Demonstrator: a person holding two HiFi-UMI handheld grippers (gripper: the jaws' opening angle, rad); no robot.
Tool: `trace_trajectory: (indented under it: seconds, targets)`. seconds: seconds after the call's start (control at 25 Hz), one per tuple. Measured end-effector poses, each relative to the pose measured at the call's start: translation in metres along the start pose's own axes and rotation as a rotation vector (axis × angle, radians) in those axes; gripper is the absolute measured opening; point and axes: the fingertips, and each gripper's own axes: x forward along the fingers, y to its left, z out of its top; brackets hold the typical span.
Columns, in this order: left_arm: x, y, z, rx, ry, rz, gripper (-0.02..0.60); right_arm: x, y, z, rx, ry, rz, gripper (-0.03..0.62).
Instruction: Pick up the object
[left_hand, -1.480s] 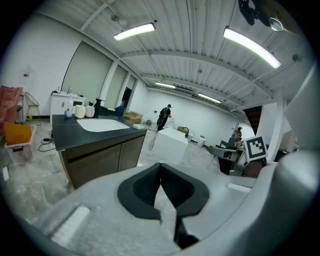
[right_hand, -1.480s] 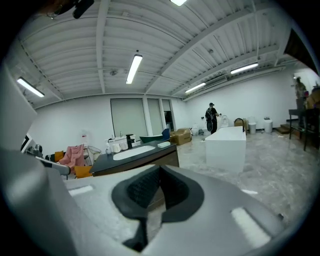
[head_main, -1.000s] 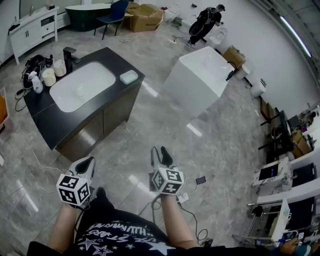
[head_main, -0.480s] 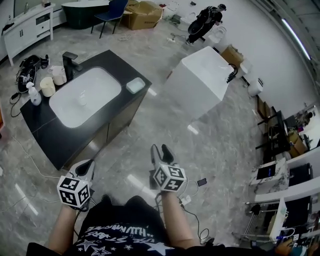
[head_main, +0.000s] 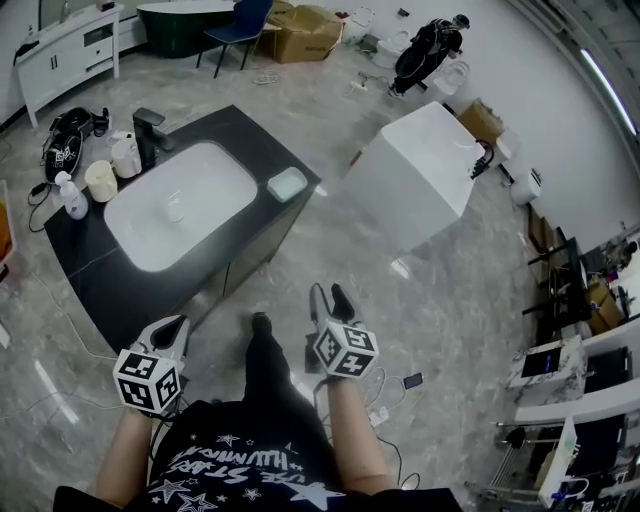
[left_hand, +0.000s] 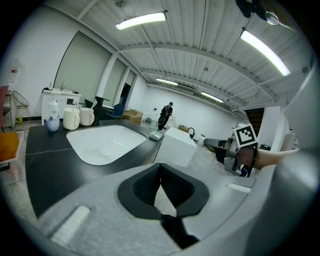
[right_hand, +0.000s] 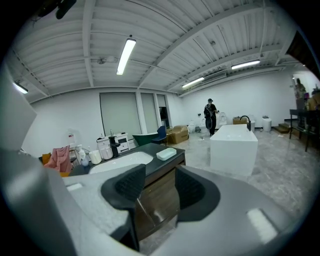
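Left claw (head_main: 176, 323) closed, soap dish (head_main: 287, 184) well ahead

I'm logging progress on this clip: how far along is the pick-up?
Done: nothing; no object is lifted. In hand: nothing. The right gripper has just been opening its jaws, nothing between them; the left gripper is shut and empty. Left: reach the vanity counter, where the soap dish and cups sit untouched, then grasp and lift.
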Motion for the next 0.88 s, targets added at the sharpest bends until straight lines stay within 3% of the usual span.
trace_trajectory:
  seconds: [0.4, 0.88]
  targets:
    - [0.082, 0.04, 0.049, -0.05, 0.001, 0.136, 0.008, 0.138, -0.039, 0.034, -0.009, 0.047, 0.085, 0.192]
    - [0.206, 0.044, 0.124, -0.048, 0.021, 0.192, 0.008, 0.287, -0.075, 0.079, -0.067, 0.148, 0.225, 0.19]
